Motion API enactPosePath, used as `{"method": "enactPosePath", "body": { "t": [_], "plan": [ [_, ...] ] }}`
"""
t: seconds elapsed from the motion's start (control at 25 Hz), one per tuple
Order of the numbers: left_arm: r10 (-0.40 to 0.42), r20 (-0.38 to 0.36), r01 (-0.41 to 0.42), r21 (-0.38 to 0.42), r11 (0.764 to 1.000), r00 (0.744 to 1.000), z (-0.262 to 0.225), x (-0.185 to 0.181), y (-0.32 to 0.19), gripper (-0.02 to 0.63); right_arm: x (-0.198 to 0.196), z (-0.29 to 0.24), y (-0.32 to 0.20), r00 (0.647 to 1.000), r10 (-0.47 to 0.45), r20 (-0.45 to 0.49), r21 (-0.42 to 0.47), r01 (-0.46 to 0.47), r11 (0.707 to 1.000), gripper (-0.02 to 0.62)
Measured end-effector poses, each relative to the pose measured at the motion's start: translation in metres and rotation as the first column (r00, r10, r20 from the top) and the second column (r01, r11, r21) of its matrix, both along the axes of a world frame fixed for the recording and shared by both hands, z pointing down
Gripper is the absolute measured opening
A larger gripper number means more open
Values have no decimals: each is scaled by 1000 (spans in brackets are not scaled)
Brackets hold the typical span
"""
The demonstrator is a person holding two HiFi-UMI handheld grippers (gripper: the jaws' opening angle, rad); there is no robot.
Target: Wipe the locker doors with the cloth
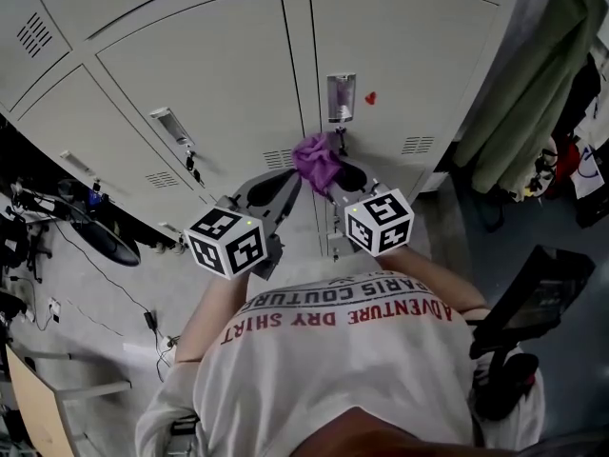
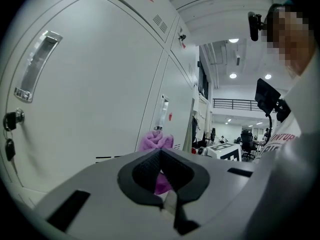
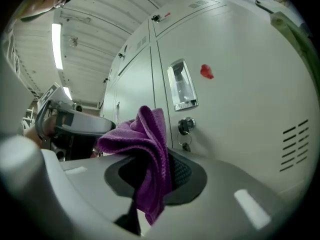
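A purple cloth (image 1: 318, 160) is bunched against the pale grey locker doors (image 1: 409, 46), just below a recessed handle (image 1: 340, 98) and beside a keyed lock. My right gripper (image 1: 344, 177) is shut on the purple cloth (image 3: 150, 139), which drapes over its dark pads; a handle (image 3: 181, 86), a lock with key (image 3: 185, 126) and a red sticker (image 3: 206, 72) lie just beyond. My left gripper (image 1: 288, 187) sits immediately left of the cloth, its jaws meeting at the tips with nothing clearly held. In the left gripper view the cloth (image 2: 157, 140) shows past the left gripper (image 2: 159, 153).
A neighbouring door carries a handle (image 2: 36, 66) and a lock with a hanging key (image 2: 12, 120). A green coat (image 1: 533, 84) hangs right of the lockers. Cables and a dark chair (image 1: 95, 236) are on the floor at left; a black device (image 1: 533, 298) is at right.
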State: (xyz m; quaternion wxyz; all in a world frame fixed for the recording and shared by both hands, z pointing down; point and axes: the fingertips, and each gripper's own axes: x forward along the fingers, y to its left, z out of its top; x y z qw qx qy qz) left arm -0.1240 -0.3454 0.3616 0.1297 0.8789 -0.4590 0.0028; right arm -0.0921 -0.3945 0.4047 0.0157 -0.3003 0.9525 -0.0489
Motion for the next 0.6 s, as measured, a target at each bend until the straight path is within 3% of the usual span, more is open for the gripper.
{"method": "enactPosePath", "body": {
  "t": [0.32, 0.6],
  "plan": [
    [-5, -6, 5, 5, 1000, 1000, -1, -6, 2, 2, 2, 18, -26, 992, 114, -48, -13, -115, 993, 72],
    [-2, -7, 2, 0, 1000, 1000, 0, -6, 1, 2, 8, 22, -33, 989, 121, -90, 17, -120, 993, 72]
  ]
}}
